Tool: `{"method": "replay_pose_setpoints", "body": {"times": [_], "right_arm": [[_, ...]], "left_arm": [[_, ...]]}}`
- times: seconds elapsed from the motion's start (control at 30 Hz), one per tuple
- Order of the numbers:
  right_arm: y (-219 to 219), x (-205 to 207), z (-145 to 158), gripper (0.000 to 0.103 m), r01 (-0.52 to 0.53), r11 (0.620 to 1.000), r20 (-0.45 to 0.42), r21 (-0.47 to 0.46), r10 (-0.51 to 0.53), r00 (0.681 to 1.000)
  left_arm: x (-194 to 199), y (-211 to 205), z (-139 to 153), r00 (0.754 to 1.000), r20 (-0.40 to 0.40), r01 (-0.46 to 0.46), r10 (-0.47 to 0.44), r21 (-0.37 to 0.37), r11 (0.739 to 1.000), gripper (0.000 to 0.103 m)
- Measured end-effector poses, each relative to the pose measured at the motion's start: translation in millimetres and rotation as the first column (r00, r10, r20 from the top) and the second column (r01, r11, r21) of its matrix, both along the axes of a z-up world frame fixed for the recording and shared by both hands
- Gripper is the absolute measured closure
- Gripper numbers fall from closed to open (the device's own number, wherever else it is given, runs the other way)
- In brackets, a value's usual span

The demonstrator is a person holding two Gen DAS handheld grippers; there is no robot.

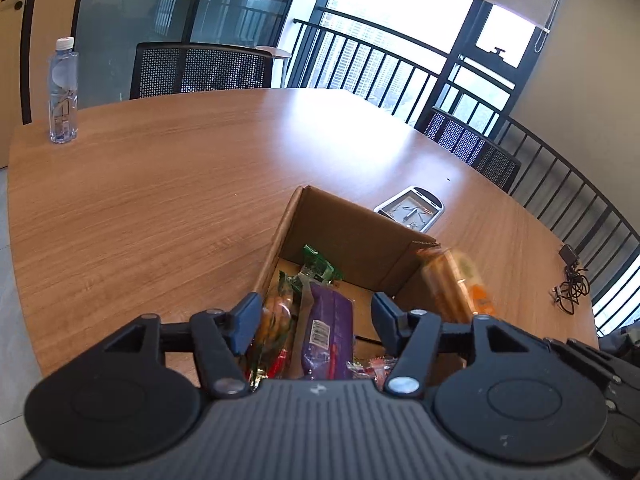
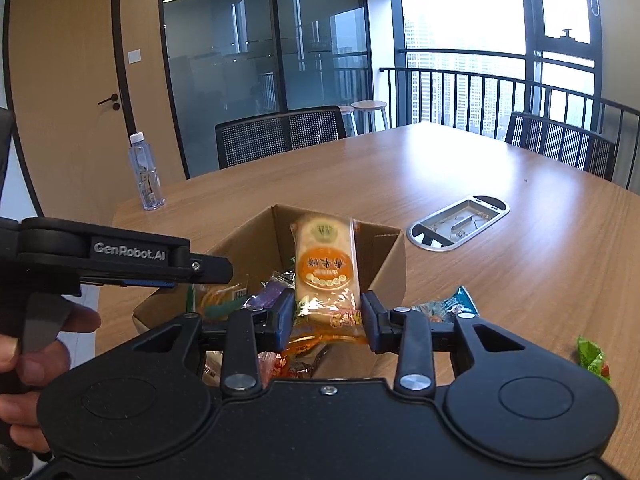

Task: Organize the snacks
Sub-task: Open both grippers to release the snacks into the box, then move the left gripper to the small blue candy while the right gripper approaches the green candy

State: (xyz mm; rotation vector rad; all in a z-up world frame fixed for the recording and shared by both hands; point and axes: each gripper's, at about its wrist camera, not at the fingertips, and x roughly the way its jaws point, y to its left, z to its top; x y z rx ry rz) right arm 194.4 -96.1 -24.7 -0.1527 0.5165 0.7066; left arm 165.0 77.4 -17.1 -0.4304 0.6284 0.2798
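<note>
Your right tongs (image 2: pixel 326 316) flank an orange-labelled clear pack of rice crackers (image 2: pixel 325 268) over the open brown cardboard box (image 2: pixel 390 264); whether the pads press it, I cannot tell. Your left tongs (image 1: pixel 314 318) stand apart, empty, above a purple snack packet (image 1: pixel 326 330) inside that box, mid-surface.

Bright daylight floods from blown-out windows (image 1: pixel 400 20) — table (image 1: pixel 160 200) glare, fisheye-bent edges.

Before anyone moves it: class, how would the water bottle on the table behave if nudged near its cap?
The water bottle stands tall and narrow, so it would probably tip. Its round body would likely roll on the table. Clear thin plastic suggests some give.
</note>
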Motion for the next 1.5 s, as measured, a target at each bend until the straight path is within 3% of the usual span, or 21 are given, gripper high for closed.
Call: {"method": "replay_pose_setpoints", "body": {"times": [0.03, 0.1, 0.13, 0.37, 0.47, 0.6, 1.1, 1.5], "right_arm": [[-0.5, -0.9, 0.4, 0.054, 0.003, 1.000, 0.005, -0.003, -0.003, 1.000], [-4.3, -1.9, 1.2, 0.051, 0.010, 1.000, 0.002, 0.006, -0.010, 1.000], [-7.1, -2.2, 1.9, 0.051, 0.017, 1.000, -0.003, 0.012, -0.017, 1.000], [-28.6, -11.0, 7.6, 0.033, 0.048, 0.998, -0.005, 0.027, -0.048, 0.999], [-41.5, -14.3, 9.9, 0.029, 0.069, 0.997, -0.013, 0.037, -0.069, 0.998], [-64.7, -19.9, 9.5, 0.017, 0.105, 0.990, -0.043, 0.091, -0.101, 0.994], [-140.2, -22.6, -5.4, 0.011, 0.271, 0.951, -0.078, 0.149, -0.262, 0.962], [-184.9, -5.1, -26.0, 0.012, 0.359, 0.917, -0.116, 0.175, -0.342, 0.932]], "left_arm": [[-2.3, -0.4, 0.4, 1.000, 0.003, 0.006, -0.006, 0.002, 1.000, 0.036], [-5.9, -3.5, 3.3, 1.000, 0.007, 0.006, -0.006, 0.015, 1.000, 0.023], [-7.4, -4.4, 4.8, 1.000, 0.011, 0.003, -0.004, 0.020, 1.000, 0.021], [-19.9, -6.4, 8.0, 1.000, 0.018, -0.019, 0.019, -0.007, 1.000, 0.010], [-26.7, -8.1, 8.7, 0.999, 0.021, -0.027, 0.028, -0.019, 0.999, 0.009], [-32.1, -17.7, 13.6, 0.999, 0.037, -0.021, 0.021, -0.003, 1.000, 0.006], [-24.3, -73.2, 12.9, 0.991, 0.072, 0.114, -0.115, 0.012, 0.993, 0.002], [8.8, -128.5, 25.5, 0.961, 0.094, 0.247, -0.262, 0.142, 0.958, 0.004]]}}
